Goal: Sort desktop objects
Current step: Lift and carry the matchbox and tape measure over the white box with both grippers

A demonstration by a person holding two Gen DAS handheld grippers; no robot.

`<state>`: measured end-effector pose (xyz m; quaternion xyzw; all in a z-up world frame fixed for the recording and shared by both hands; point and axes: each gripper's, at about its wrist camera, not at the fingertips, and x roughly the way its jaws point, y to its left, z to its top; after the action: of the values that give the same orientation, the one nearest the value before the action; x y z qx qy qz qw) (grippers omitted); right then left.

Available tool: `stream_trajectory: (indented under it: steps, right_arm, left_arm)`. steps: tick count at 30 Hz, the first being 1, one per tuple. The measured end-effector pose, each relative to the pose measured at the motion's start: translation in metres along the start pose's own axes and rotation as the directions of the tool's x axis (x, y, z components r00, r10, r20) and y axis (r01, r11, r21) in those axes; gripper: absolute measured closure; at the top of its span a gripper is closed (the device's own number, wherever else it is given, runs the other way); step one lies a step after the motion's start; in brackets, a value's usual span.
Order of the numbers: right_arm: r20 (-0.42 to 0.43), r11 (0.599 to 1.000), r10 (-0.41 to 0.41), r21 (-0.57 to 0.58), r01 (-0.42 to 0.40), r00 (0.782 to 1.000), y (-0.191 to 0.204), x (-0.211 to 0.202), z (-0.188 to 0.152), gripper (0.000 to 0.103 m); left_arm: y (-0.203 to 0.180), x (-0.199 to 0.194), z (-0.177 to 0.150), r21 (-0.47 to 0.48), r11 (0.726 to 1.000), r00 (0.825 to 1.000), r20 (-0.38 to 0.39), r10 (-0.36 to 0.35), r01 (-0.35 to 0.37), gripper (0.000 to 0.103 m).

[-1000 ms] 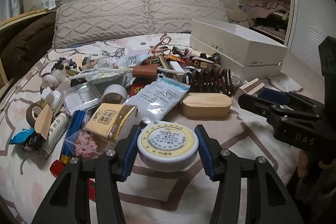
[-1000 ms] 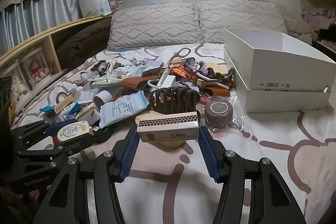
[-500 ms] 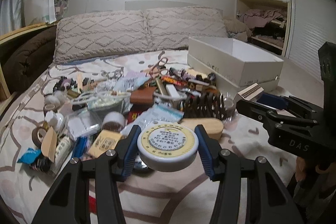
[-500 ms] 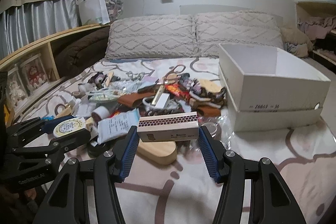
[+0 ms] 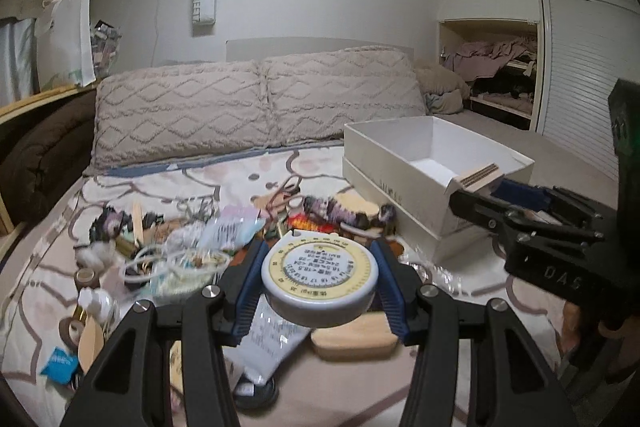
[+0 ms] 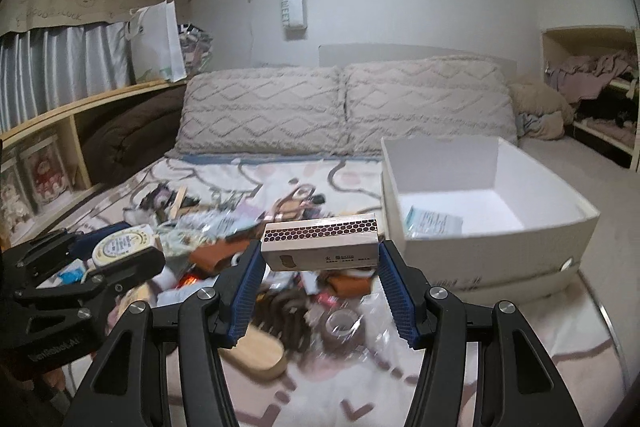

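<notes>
My left gripper (image 5: 319,281) is shut on a round white tape measure with a yellow dial (image 5: 320,277), held above the pile of clutter (image 5: 200,243) on the bed. My right gripper (image 6: 320,263) is shut on a matchbox (image 6: 320,241) with a honeycomb striking side, held above the clutter, left of the open white box (image 6: 480,231). The right gripper with the matchbox (image 5: 478,178) shows in the left wrist view at the box's near corner. The left gripper and tape measure (image 6: 120,245) show at the left of the right wrist view.
The white box (image 5: 400,163) stands on its lid at the bed's right and holds a small packet (image 6: 434,221). A wooden oval block (image 5: 354,343), tape rolls (image 5: 86,277), a white pouch (image 5: 272,343) and a dark hair claw (image 6: 282,311) lie below. Two pillows (image 5: 256,107) lie behind.
Both grippers have risen with their objects and tilted up; the pile sits lower in view and the inside of the white box now shows.
</notes>
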<state>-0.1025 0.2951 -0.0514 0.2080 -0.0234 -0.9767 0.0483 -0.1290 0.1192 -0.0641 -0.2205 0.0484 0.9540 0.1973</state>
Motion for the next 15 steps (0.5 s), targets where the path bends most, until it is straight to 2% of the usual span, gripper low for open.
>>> stream_trajectory:
  steps: [4,10,15]
  right_arm:
    - [0.049,1.0,-0.021,0.01,0.02,0.999,-0.01,-0.001,0.022,0.045]
    - [0.12,0.998,-0.053,0.036,0.049,0.991,-0.028,0.001,0.055,0.045]
    - [0.132,0.995,-0.071,0.076,0.061,0.989,-0.049,0.014,0.073,0.045]
  left_arm:
    - [-0.005,0.01,0.015,0.0,1.0,1.0,0.024,0.007,-0.007,0.051]
    - [-0.016,0.024,0.037,0.007,1.0,0.998,0.06,-0.028,0.027,0.051]
    - [-0.029,0.037,0.05,0.017,0.999,0.995,0.085,-0.053,0.052,0.051]
